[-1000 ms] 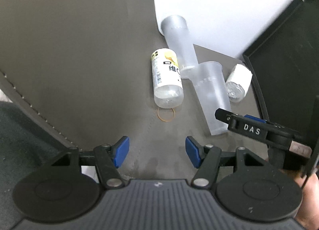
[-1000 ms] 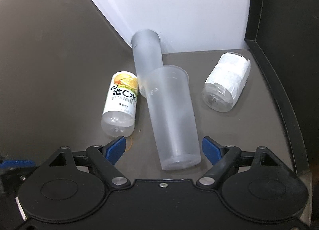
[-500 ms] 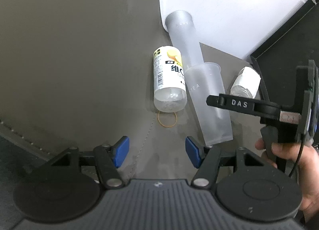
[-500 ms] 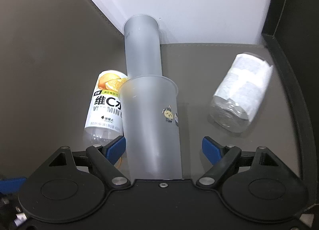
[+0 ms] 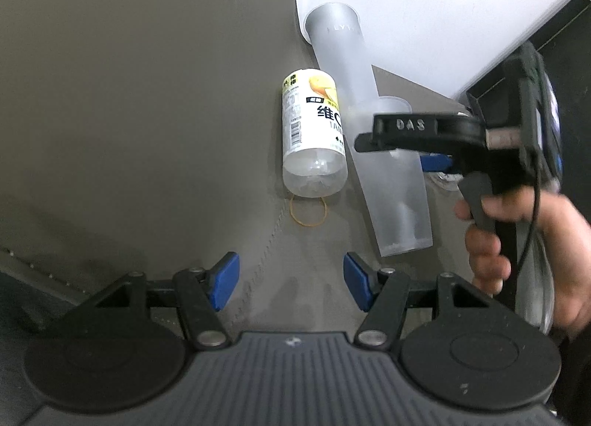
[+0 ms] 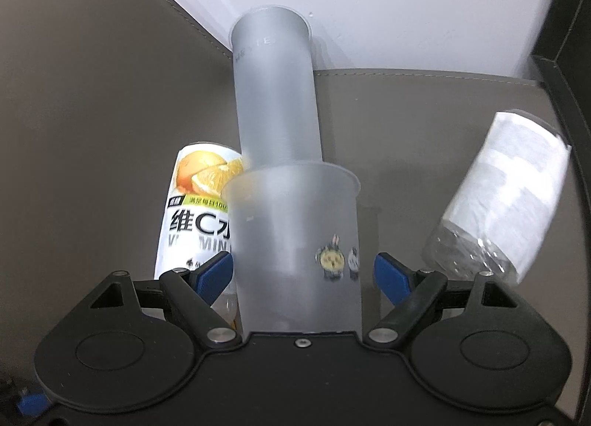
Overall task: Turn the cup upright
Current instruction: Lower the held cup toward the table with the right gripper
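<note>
A grey-brown leather-like surface (image 5: 147, 130) with a stitched seam is carrying everything. Lying on it ahead of the left claw are a vitamin drink bottle (image 5: 312, 137), a rubber band (image 5: 308, 210) at its base, and two frosted cups (image 5: 399, 182) lying nested together. Right of the right claw, a white-labelled bottle (image 6: 506, 197) is lying.

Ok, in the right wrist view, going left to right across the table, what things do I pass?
Orange drink bottle → near plastic cup, lying between the open right tongs → white-labelled bottle. The far cup sits behind the near one, so I leave it out.
</note>
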Motion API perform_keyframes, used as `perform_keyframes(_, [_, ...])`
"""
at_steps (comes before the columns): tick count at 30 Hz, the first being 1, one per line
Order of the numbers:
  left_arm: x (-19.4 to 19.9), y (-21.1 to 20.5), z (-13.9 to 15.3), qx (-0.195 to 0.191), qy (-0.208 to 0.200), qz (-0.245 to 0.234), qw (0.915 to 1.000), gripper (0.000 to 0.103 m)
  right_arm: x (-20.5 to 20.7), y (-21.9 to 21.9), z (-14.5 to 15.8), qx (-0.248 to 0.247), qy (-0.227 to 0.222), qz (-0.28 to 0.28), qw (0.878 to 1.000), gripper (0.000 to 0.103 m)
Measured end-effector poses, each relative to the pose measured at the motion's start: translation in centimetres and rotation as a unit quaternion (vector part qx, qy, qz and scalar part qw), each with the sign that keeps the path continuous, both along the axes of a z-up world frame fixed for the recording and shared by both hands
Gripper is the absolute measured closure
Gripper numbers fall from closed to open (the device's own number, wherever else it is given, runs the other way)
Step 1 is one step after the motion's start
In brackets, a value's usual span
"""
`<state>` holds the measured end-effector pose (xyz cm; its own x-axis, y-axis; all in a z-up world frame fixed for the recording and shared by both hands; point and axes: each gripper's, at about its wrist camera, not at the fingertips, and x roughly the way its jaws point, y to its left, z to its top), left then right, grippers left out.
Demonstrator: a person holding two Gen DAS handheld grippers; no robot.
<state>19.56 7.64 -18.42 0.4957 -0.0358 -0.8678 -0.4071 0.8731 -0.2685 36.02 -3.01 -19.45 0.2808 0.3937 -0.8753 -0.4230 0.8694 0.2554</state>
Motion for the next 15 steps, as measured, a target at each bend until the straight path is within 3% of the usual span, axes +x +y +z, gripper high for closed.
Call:
perform_keyframes(2, [0.0, 0.0, -0.2, -0.001, 0.001, 0.001, 1.0, 0.042, 0.6, 0.5, -0.4, -0.007, 0.015, 0.001, 1.0, 0.021])
perform_keyframes(4, [0.0, 0.1, -0.4, -0.002, 0.003, 0.002, 1.0, 0.042, 0.8, 0.8, -0.6, -0.013, 0.016, 0.005, 1.0, 0.03])
perform_keyframes(7, [0.1, 0.2, -0.6, -0.004, 0.004, 0.002, 1.0, 0.042, 0.7, 0.8, -0.6, -0.014, 0.017, 0.011, 1.0, 0.031])
perform_keyframes(15, [0.1, 0.2, -0.8, -0.006, -0.001, 0.011, 0.9999, 0.042, -2.1, -2.3, 1.9, 0.013, -0.028, -0.008, 0.999, 0.032])
